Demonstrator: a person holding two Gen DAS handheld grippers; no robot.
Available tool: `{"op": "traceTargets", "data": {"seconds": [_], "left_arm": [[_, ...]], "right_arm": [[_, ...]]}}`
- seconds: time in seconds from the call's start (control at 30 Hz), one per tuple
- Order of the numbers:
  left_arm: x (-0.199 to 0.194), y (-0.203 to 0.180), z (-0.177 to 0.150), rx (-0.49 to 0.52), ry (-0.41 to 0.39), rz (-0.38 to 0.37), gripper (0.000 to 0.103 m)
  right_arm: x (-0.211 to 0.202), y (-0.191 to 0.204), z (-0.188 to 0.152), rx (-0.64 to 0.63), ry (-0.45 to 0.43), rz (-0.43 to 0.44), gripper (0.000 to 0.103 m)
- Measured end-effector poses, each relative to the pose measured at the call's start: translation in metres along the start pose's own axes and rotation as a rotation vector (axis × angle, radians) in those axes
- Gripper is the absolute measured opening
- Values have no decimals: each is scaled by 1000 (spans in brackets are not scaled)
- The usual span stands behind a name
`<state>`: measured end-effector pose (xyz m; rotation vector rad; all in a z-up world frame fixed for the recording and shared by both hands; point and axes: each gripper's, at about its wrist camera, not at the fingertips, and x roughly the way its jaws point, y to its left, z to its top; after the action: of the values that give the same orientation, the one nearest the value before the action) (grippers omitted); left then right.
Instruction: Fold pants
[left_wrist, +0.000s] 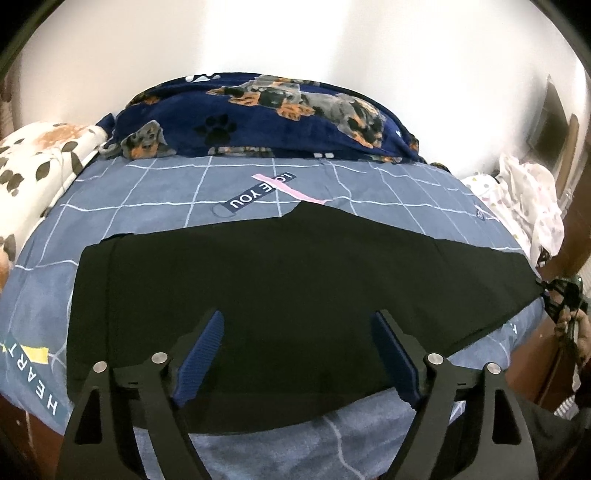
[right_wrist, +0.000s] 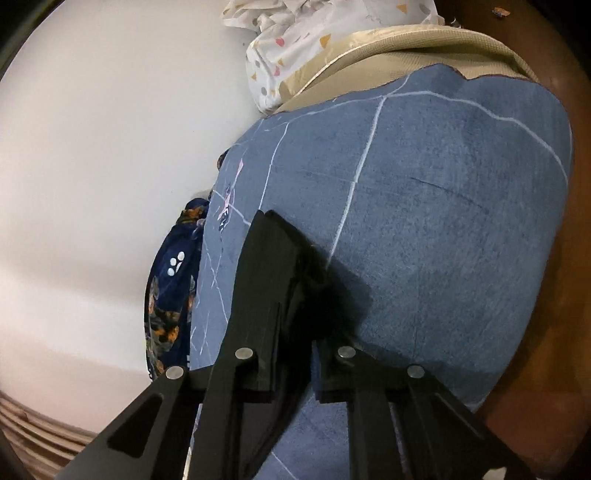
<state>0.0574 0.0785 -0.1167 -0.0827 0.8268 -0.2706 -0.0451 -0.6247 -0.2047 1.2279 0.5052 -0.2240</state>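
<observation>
Left gripper (left_wrist: 297, 332): jaws held wide above the black pants (left_wrist: 277, 266), nothing gripped. The pants are spread flat across the blue sheet (left_wrist: 147, 184). Right gripper (right_wrist: 291, 266): jaws nearly closed on dark cloth, presumably a pants edge.

Right gripper closed on black cloth over a blue bed.

The right gripper (right_wrist: 286, 236) has its jaws drawn together, with dark fabric, the pants (right_wrist: 295, 306), bunched between them. Beneath lies a blue bedspread (right_wrist: 443, 221) crossed by pale lines. Far off, a white spotted cloth (right_wrist: 295, 48) sits beside a beige mattress edge (right_wrist: 424, 48). To the left, a navy patterned blanket (right_wrist: 170, 295) runs along the white wall (right_wrist: 92, 166).
</observation>
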Motion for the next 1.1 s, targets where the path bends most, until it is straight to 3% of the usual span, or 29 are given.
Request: {"op": "traceTargets", "data": {"seconds": [0.27, 0.43, 0.67, 1.1], "left_arm": [[2, 3, -1, 6, 4, 58, 84], [4, 4, -2, 18, 13, 93, 85], [4, 5, -2, 29, 17, 123, 86], [8, 4, -4, 46, 41, 150, 89]], "right_arm": [[-9, 44, -11, -195, -30, -100, 12], [-5, 82, -27, -286, -24, -95, 12], [15, 120, -64, -385, 38, -72, 12], [57, 137, -131, -501, 220, -90, 12]]}}
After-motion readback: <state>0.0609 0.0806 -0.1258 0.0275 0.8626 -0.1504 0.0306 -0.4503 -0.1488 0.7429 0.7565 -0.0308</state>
